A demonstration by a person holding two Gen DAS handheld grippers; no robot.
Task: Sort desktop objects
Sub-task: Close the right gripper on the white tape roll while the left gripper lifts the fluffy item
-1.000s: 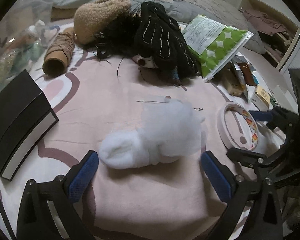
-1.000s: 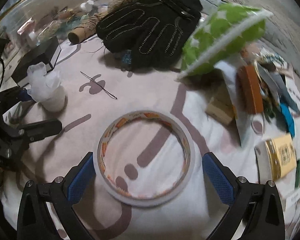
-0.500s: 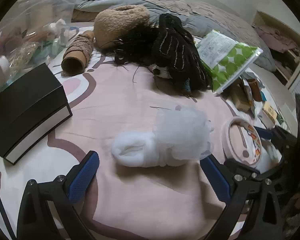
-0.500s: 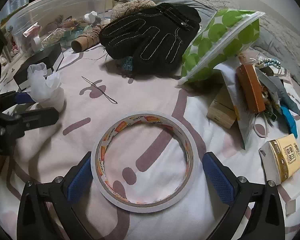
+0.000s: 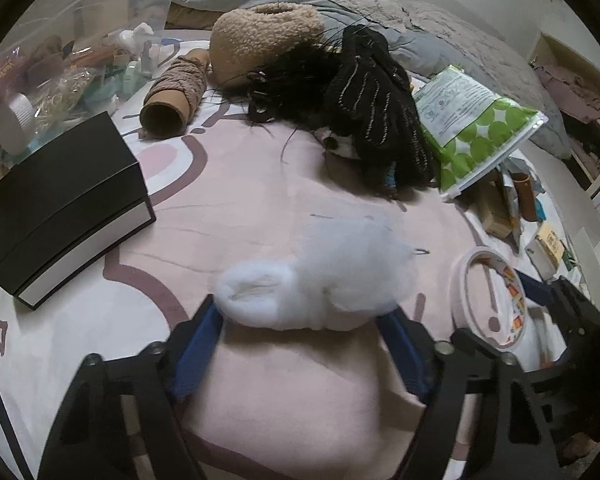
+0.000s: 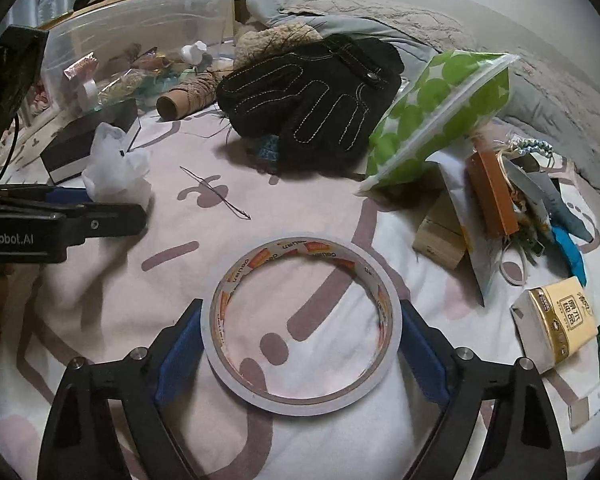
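Left hand-held gripper [image 5: 304, 320] just closed onto white stuffing wad [image 5: 320, 280] lower centre, right hand-held gripper [image 6: 300, 340] narrowing, pads touching tape roll [image 6: 304, 320]

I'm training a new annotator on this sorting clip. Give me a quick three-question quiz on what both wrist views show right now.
1. True or false: the left gripper has its blue pads against the two ends of the white stuffing wad.
2. Which object lies between the fingers of the right gripper?
A. the black glove
B. the tape roll
C. the black box
3. Fill in: the green dotted pouch leans beside the black ____.

Key
1. True; the jaws have just been closing on the wad.
2. B; the pads sit at the roll's sides, and the jaws have just been closing.
3. glove
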